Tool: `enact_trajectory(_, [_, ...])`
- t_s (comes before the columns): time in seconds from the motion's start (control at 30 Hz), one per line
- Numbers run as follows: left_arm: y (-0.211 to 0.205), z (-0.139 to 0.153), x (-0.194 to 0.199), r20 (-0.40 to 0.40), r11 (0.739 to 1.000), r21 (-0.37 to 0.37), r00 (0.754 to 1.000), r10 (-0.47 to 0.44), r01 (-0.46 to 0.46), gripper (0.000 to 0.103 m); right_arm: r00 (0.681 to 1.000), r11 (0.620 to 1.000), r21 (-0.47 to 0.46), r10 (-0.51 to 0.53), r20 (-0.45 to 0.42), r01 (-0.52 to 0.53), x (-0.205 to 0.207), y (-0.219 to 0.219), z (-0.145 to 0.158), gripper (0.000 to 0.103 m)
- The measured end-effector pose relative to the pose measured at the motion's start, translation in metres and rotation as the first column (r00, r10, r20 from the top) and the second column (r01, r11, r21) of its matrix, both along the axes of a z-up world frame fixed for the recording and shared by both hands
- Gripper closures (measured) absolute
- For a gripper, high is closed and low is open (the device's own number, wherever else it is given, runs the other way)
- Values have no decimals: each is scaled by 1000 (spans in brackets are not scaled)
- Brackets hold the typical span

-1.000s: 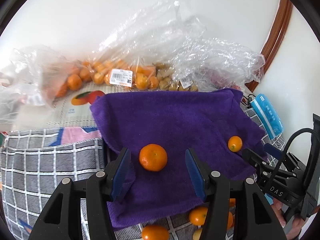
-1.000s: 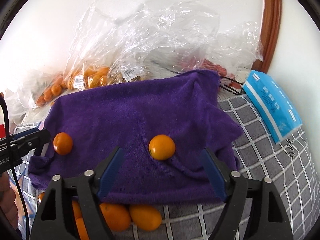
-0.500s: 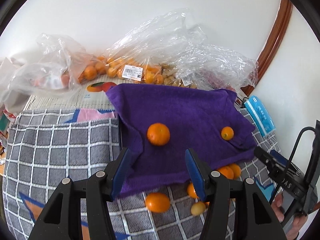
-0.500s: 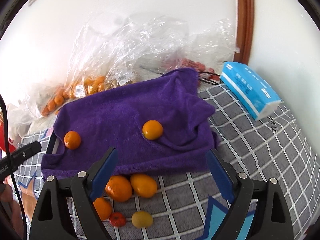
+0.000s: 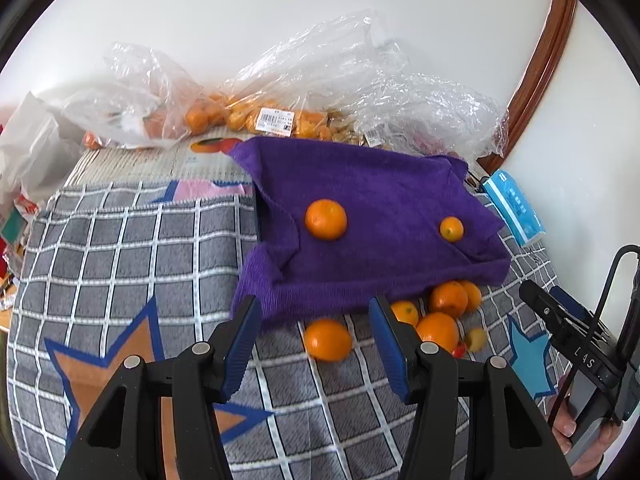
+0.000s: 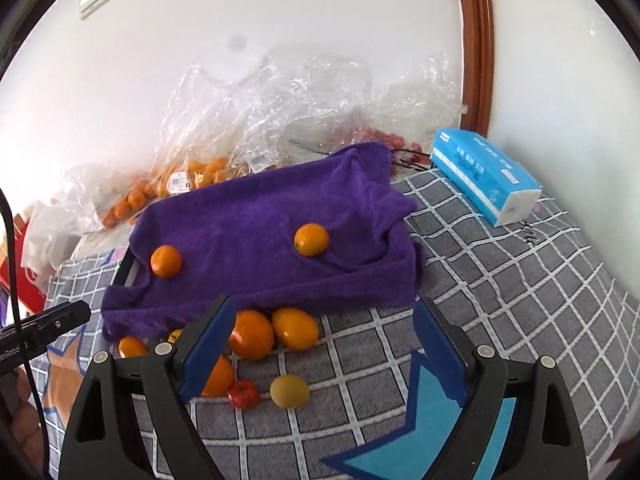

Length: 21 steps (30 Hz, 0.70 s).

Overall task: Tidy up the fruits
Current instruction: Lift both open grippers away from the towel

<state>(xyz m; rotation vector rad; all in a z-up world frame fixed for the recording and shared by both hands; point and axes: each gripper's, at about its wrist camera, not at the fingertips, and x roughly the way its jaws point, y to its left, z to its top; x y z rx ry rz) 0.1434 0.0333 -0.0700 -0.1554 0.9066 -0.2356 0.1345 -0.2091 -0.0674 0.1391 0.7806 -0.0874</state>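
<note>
Hovering above the grey checked blanket (image 5: 120,248), my left gripper (image 5: 316,344) and my right gripper (image 6: 324,352) both stand wide apart with nothing between the blue pads. Two oranges lie well apart on the purple towel (image 6: 248,216), the larger orange (image 5: 326,219) toward its left side and the smaller orange (image 5: 451,229) toward its right. Just beside the towel's near edge sits a cluster of loose fruit (image 6: 276,332), with a small red fruit (image 6: 243,394) and a yellow fruit (image 6: 289,391) nearest me.
</note>
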Motion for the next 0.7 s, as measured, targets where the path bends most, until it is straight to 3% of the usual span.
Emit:
enact_trajectory(0.17, [4,-12,-8,-22,1000,-7,1000,9,-9,50,1000,1000,-21,14,-18,-14,-8,7,-9,11])
enact_trajectory(0.47, [19,-45,-21,-36,997,18,997,70,-69,49,995,996,55,67,-69,-63,-12,13,-40,11])
enact_trajectory(0.7, [31,-62,-26,-19,991,18,991,130,-129,49,994,995,-5,103,-29,-103,-15,28,-41,14])
